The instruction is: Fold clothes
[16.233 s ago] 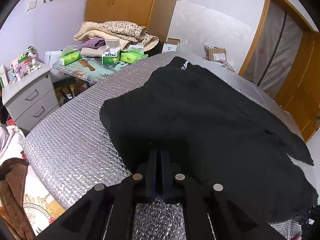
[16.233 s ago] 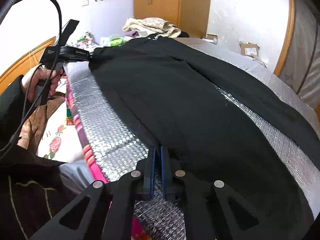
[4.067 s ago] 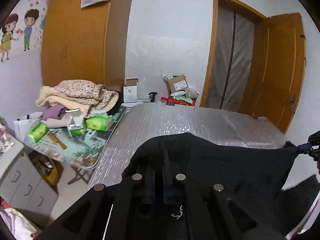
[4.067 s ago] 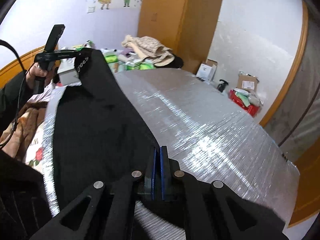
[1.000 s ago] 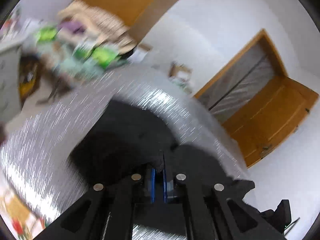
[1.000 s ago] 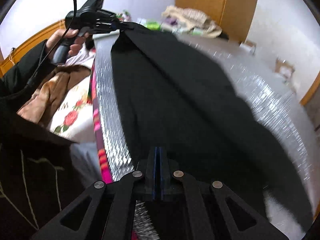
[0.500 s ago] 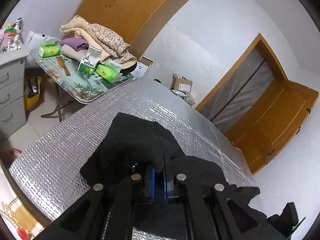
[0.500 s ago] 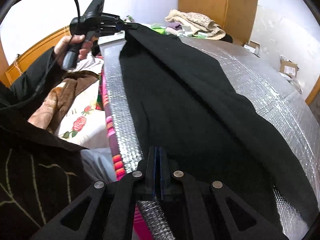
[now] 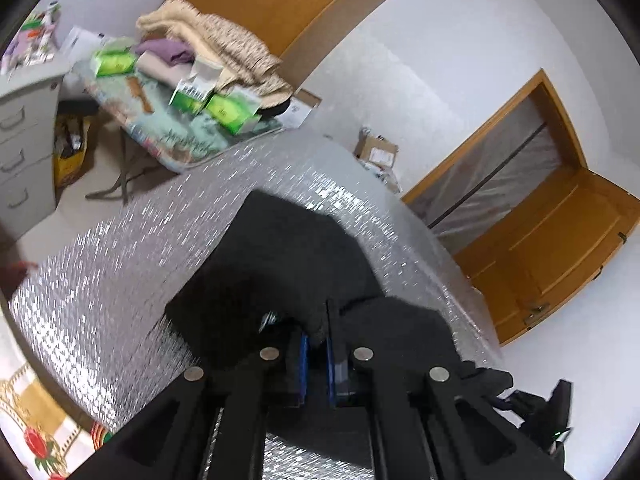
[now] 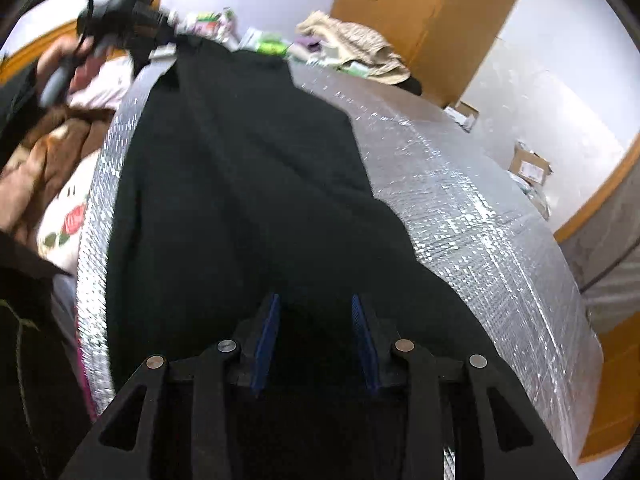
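1. The left gripper [image 9: 316, 344] is pinching a bunched fold of the black garment [image 9: 280, 264] between its two blue-lined fingers, which are standing close together with the cloth caught in the narrow gap.
2. The right gripper [image 10: 316, 332] is standing with its blue-lined fingers spread wide apart over the near end of the black garment [image 10: 240, 184]; nothing is sitting clamped between them, and whether they are touching the cloth cannot be told.
3. The garment is lying lengthwise on the silver quilted foil surface [image 10: 460, 208], stretching from the right gripper up to the far corner, where the other gripper, seen in the right wrist view [image 10: 132, 28], is holding its end just above the surface edge.
4. A person's hand [image 10: 60, 56] is gripping that tool's handle, with a dark sleeve showing beside it.
5. In the left wrist view, the foil surface [image 9: 120, 272] is showing bare to the left of the garment and beyond it.
6. A small side table [image 9: 168, 136] is carrying green tissue packs [image 9: 232, 112], an open white and green carton [image 9: 196, 88] and a heap of folded blankets [image 9: 216, 40].
7. A grey drawer unit [image 9: 20, 148] is standing at the left with small bottles on top; its drawers are closed, so the contents are hidden.
8. Cardboard boxes [image 9: 378, 150] are sitting on the floor by the wall, too small for their contents to be made out.
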